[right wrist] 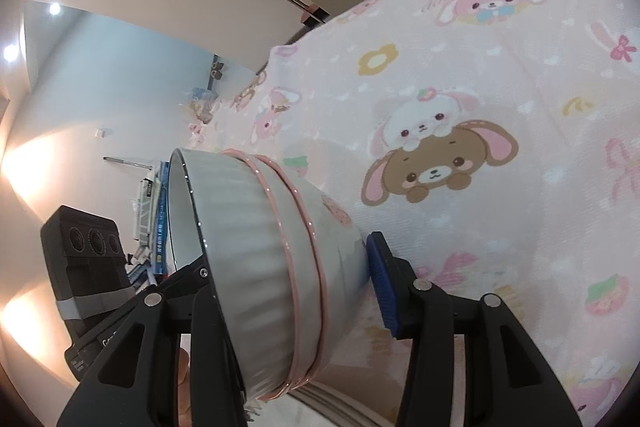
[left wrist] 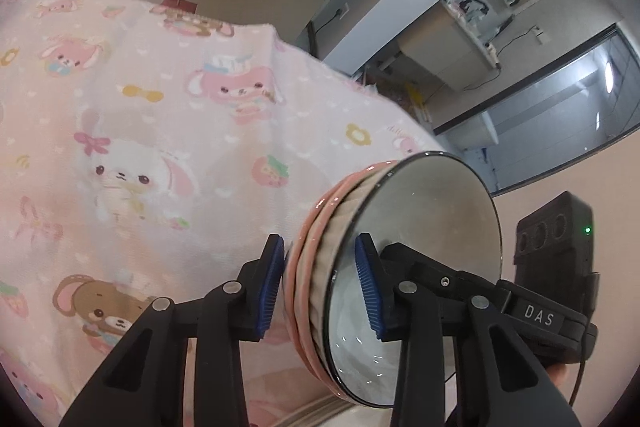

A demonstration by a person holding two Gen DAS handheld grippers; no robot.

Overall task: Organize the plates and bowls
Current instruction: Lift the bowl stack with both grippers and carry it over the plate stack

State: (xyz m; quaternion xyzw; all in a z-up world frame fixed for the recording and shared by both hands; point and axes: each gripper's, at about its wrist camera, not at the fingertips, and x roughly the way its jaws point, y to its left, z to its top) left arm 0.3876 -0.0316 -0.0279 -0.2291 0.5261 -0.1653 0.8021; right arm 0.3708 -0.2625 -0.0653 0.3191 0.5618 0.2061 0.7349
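Between the blue pads of my left gripper [left wrist: 320, 291] sits a nested stack of bowls [left wrist: 320, 287], tipped on its side. The innermost is a ribbed grey-beige bowl [left wrist: 340, 247] with a dark rim, its mouth turned toward my right-hand finger; I see nothing inside it but glare on the glaze. Behind it, toward my left-hand finger, two pink-rimmed bowls [left wrist: 304, 267] cup it from outside.

My left jaws stand partly open around that stack. The right-hand pad lies inside the ribbed bowl's mouth, against its wall; the left-hand pad sits at the outer pink-rimmed bowl, and I cannot tell whether it presses or just grazes it.

My right gripper [right wrist: 288, 291] straddles the same stack from the opposite side, and each view shows the other gripper beyond the bowls. Its blue pad on the right-hand side meets the base of the outermost bowl [right wrist: 344, 247], which bears a small pink print. The other finger is hidden behind the ribbed wall [right wrist: 240, 227], so I cannot say whether this grip is firm.

Beyond both sets of jaws spreads a pink tablecloth [left wrist: 140, 115] printed with rabbits and bears.
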